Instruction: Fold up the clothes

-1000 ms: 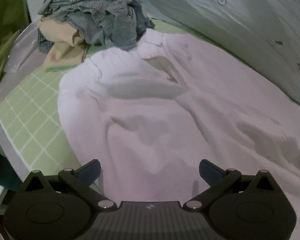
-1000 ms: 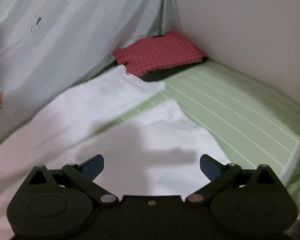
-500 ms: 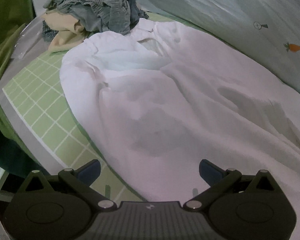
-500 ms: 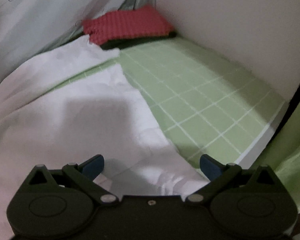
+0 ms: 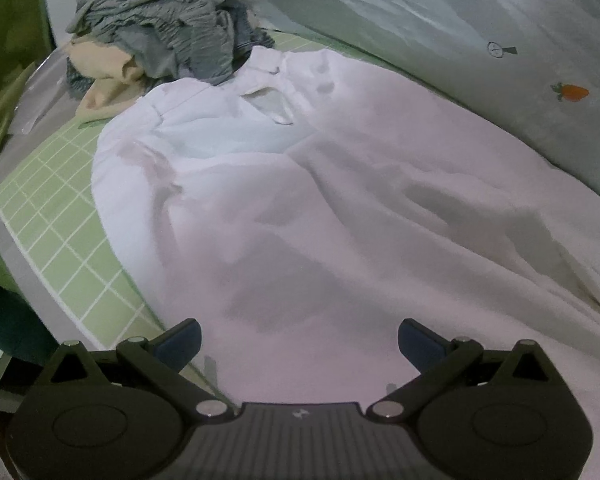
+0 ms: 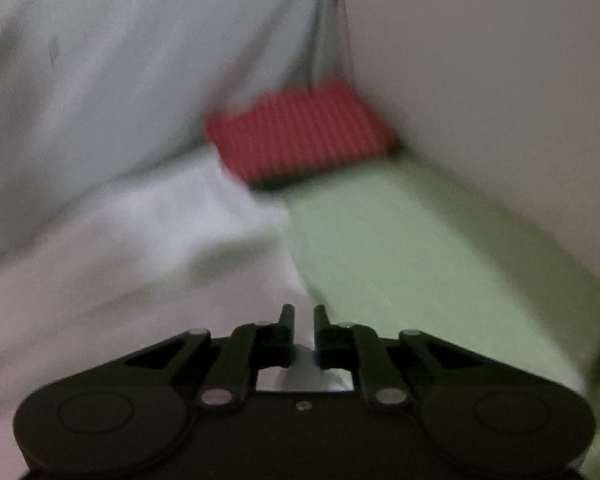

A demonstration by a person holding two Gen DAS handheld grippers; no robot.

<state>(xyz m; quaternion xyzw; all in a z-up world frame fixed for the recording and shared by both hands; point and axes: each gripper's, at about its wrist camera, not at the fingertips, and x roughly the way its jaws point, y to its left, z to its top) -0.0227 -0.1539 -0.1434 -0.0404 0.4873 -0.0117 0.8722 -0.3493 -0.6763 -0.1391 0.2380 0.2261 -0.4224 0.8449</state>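
A white shirt (image 5: 340, 200) lies spread on the green checked bed sheet (image 5: 52, 216), its collar toward the far left. My left gripper (image 5: 299, 340) hovers open over the shirt's near edge, with only flat fabric below its fingers. In the blurred right wrist view the shirt's lower part (image 6: 140, 260) covers the left half of the bed. My right gripper (image 6: 303, 316) is closing at the shirt's edge. Its jaws are nearly together and a fold of white fabric shows between them.
A heap of grey clothes (image 5: 160, 24) on a beige garment (image 5: 100, 60) sits beyond the collar. A pale printed curtain (image 5: 460, 20) hangs along the far side. A folded red checked cloth (image 6: 300, 132) lies in the corner by the wall (image 6: 480, 60). Bare sheet (image 6: 420, 260) lies right of the shirt.
My right gripper's jaws went from wide open to nearly together on the shirt's edge, and its view swung and blurred. My left gripper drifted along the shirt, still open.
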